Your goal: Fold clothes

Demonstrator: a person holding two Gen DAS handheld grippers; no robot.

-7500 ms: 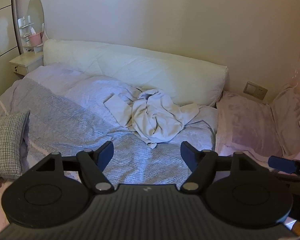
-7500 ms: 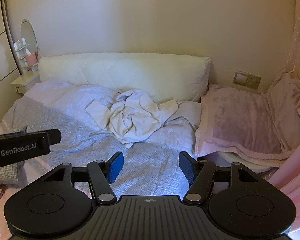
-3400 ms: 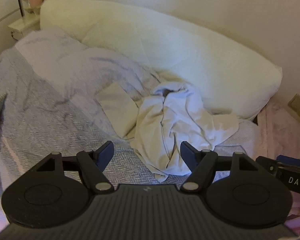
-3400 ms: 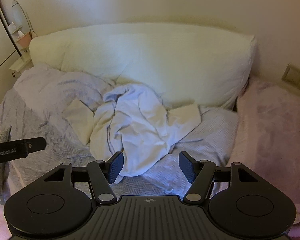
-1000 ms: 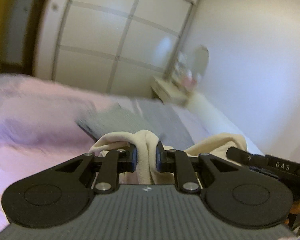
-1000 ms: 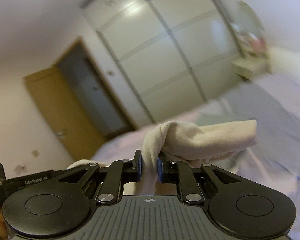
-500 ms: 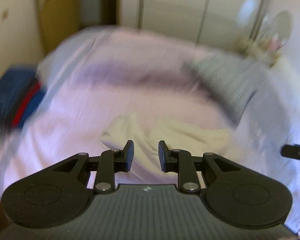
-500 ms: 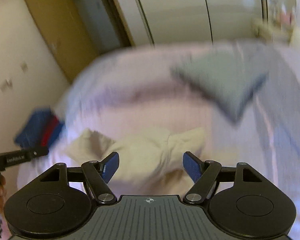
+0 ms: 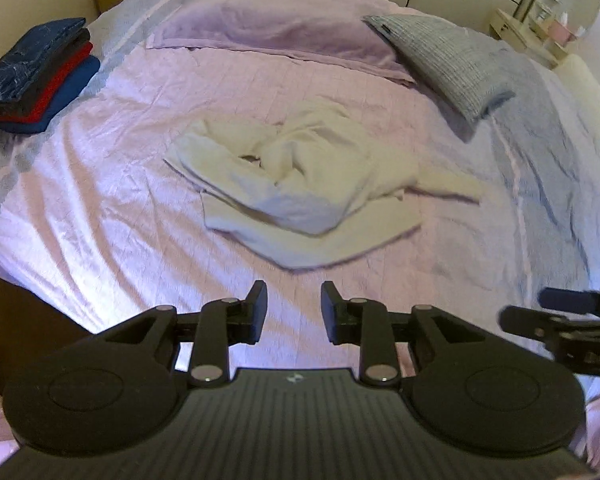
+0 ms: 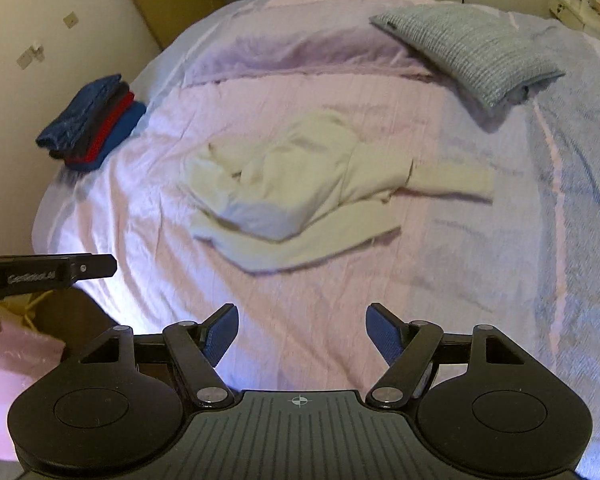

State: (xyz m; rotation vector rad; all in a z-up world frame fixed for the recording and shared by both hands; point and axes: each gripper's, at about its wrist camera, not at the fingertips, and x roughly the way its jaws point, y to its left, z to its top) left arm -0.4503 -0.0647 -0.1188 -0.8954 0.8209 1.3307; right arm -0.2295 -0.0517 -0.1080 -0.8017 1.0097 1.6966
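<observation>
Since a second ago we've let go of the crumpled cream cotton garment (image 9: 296,184): it was pinched in both grippers, now it lies loose mid-bed on the pale lilac quilted bedspread (image 9: 112,184), and both cameras have swung from the wardrobe to look down on the bed

Left to right:
- far left bed edge: stack of folded dark blue and red clothes (image 9: 32,76), neat, looks finished
- left gripper (image 9: 293,312): narrow gap between the jaws, nothing in it, hovering short of the garment
- centre: cream garment bunched, layers overlapping, one sleeve-like end trailing right towards the grey-blue blanket (image 9: 560,168); not flat, not folded
- right gripper (image 10: 300,336): jaws spread wide, empty, also well short of the cloth
- upper right: grey checked knit pillow (image 10: 468,52), clear of the garment

Progress, as we judge it: some pieces folded and stacked; the cream one is staged in open space but needs spreading flat, then the folds, then onto the stack
</observation>
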